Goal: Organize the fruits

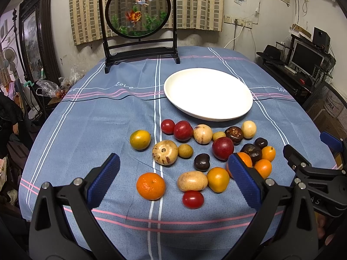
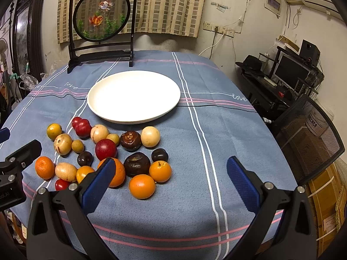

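Note:
Several small fruits lie loose on the blue cloth in front of a white plate [image 1: 208,94] [image 2: 133,96] that holds nothing. Among them are a mandarin [image 1: 150,186], a red tomato [image 1: 193,199], a pale potato-like fruit [image 1: 192,181], a red plum [image 1: 223,148] and dark chestnut-like ones [image 2: 136,164]. My left gripper [image 1: 173,169] hovers open over the near fruits, with nothing between its blue pads. Open too, my right gripper [image 2: 171,173] hangs above the right side of the pile, near two oranges [image 2: 142,186].
A framed goldfish screen [image 1: 138,21] stands at the table's far edge behind the plate. A mesh chair [image 2: 308,138] and a desk with a monitor [image 2: 290,71] stand to the right. Plastic bags [image 1: 47,87] sit off the table's left side.

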Motion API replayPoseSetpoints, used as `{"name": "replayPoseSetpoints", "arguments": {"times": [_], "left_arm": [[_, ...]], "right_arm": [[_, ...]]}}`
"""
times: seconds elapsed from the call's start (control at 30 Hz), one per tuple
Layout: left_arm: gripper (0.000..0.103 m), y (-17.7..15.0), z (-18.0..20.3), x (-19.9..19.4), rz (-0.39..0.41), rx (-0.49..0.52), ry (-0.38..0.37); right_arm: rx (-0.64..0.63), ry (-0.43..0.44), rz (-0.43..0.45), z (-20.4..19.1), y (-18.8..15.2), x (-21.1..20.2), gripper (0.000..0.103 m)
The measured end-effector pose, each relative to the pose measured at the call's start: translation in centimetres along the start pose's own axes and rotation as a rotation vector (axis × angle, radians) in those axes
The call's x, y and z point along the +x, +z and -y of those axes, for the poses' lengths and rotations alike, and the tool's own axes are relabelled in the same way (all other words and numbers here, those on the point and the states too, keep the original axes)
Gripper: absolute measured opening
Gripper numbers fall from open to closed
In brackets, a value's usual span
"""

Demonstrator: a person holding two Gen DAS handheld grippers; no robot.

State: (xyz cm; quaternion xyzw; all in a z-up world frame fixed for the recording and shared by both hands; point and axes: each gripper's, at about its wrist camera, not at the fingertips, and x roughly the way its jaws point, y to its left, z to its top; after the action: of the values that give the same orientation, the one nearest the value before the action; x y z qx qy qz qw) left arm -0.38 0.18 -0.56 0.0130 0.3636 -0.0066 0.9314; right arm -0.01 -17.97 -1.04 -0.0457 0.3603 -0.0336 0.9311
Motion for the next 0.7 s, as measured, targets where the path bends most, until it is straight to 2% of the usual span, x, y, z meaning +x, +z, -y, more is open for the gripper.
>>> {"name": "replayPoseSetpoints", "arguments": {"times": [0.2,0.3,0.5,0.6,0.67,0.7], "left_arm": [[0.101,-0.2,0.0,0.1,-0.002,-0.002,-0.004],[0.101,-0.1,-1.4,0.3,-0.007,-0.031,0.010],[0.101,-2.9,-5.3,0.6,-0.037,-0.069,0.057],[0.101,-4.5,-6.3,0.8,-0.061,-0.070,0.073],[0.101,-5.1,-6.6,1.3,-0.080,-0.072,0.066],[0.101,-5.2,-6.9,1.8,-0.094,-0.073,0.062]], "right_arm": [[-0.003,-0.002,-0.002,0.0,-0.1,0.2,0.102],[-0.002,-0.002,-0.004,0.6,-0.1,0.4,0.102],[-0.007,0.145,-0.025,2.6,-1.5,1.3,0.102],[-0.032,0.182,-0.048,2.6,-3.0,2.1,0.102],[-0.042,0.205,-0.077,2.2,-3.7,2.9,0.093],[-0.043,0.224,-0.093,2.0,-4.0,3.3,0.080]]}}
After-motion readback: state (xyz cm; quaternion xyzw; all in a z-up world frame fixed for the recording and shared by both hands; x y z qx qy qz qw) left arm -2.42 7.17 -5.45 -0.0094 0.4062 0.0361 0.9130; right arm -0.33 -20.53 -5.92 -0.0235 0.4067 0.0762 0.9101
